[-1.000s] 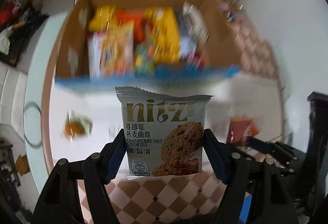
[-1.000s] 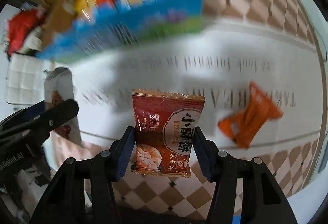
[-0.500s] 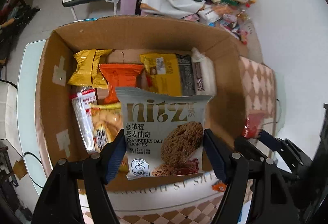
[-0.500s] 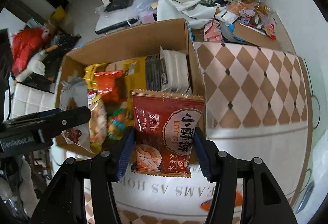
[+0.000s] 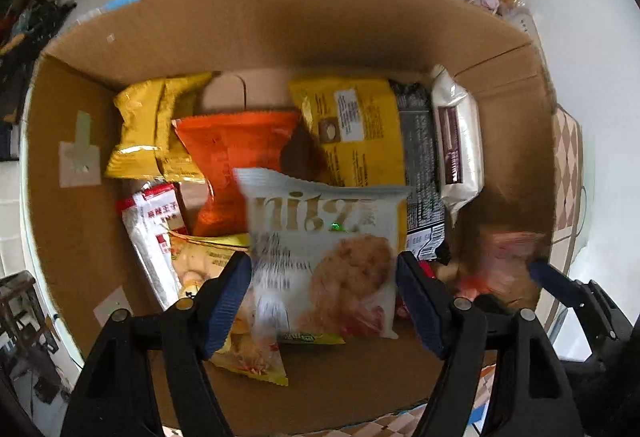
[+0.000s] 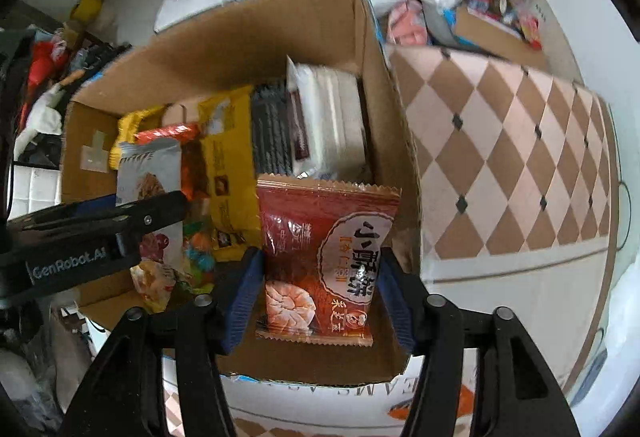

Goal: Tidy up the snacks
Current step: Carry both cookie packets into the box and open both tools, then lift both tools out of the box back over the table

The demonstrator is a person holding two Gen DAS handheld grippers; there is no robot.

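Dropping two packets at once into the cardboard box (image 5: 80,165): that looks like the step in hand. Left gripper (image 5: 324,289) points down into the box with the white cranberry oat cookie packet (image 5: 324,257) between its blue pads; the packet is blurred and looks to be slipping, with a gap showing at the left pad, so I read those jaws as parted and no longer pinching. Right gripper (image 6: 320,293) hangs over the box's near right corner, its jaws having just been opening, the red pastry packet (image 6: 324,257) between them with daylight on both sides, so released or nearly.

Done so far: box already holds yellow bags, an orange packet (image 5: 236,161), a yellow-and-black pack and a white wrapped pack. Left to do: at least one orange snack (image 6: 460,405) lies on the table near the box; more may be out of view.
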